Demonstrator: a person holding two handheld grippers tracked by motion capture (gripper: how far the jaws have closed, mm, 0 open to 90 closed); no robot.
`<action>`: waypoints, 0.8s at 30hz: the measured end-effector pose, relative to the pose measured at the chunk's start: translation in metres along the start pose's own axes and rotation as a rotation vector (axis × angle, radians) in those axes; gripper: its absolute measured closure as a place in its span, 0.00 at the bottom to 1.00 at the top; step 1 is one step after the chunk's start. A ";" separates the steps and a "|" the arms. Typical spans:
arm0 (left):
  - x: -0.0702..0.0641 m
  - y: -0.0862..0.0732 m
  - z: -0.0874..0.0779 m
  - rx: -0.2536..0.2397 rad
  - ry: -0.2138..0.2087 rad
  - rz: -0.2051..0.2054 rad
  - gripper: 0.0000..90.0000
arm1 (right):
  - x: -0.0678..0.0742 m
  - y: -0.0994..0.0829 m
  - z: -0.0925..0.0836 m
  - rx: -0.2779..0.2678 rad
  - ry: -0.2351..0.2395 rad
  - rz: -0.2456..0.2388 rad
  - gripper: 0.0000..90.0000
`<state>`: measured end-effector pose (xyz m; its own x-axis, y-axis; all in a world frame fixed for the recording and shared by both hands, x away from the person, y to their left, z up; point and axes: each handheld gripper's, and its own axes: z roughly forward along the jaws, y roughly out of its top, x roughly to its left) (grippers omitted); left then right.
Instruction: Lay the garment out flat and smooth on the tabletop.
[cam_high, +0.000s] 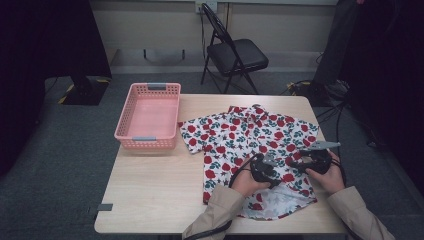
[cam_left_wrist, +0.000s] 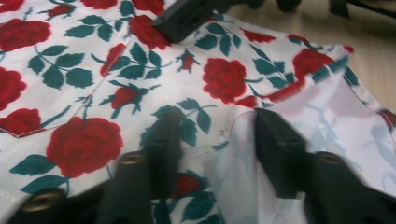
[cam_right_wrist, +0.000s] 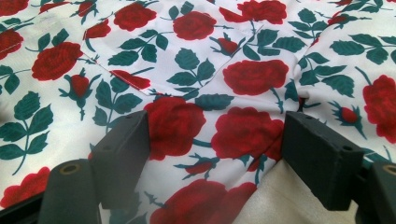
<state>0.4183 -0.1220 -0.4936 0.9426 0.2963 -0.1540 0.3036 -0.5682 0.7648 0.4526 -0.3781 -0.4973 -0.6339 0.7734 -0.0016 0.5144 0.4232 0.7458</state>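
Note:
A white short-sleeved shirt (cam_high: 250, 132) printed with red roses lies spread on the wooden table (cam_high: 150, 190). Its lower hem is turned up, so the pale inside (cam_high: 272, 200) shows. My left gripper (cam_high: 270, 162) rests on the lower middle of the shirt. Its jaws stand part-way apart on the cloth (cam_left_wrist: 219, 135), astride the edge of the turned-up hem (cam_left_wrist: 336, 121). The right gripper (cam_high: 300, 162) is just to its right, jaws wide on the fabric (cam_right_wrist: 217, 135) with a chest pocket (cam_right_wrist: 187, 51) ahead. One of the right gripper's jaws (cam_left_wrist: 187, 18) shows ahead of the left gripper.
An empty pink plastic basket (cam_high: 150, 117) sits at the table's far left, beside the shirt's sleeve. A black folding chair (cam_high: 235, 52) stands beyond the table's far edge. Bare tabletop stretches to the left of the shirt, in front of the basket.

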 end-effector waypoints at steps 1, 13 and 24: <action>-0.001 0.000 0.000 0.005 -0.004 0.008 0.74 | 0.000 0.000 0.000 0.000 0.000 0.000 0.26; -0.017 -0.007 -0.015 0.000 -0.086 0.002 0.90 | 0.000 0.000 0.000 0.001 0.000 -0.001 0.26; -0.023 -0.025 -0.046 -0.073 -0.052 -0.027 0.59 | 0.000 0.000 0.000 0.000 0.000 0.000 0.26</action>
<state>0.3824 -0.0793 -0.4803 0.9406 0.2695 -0.2064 0.3202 -0.5021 0.8033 0.4526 -0.3782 -0.4973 -0.6340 0.7733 -0.0016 0.5145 0.4233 0.7457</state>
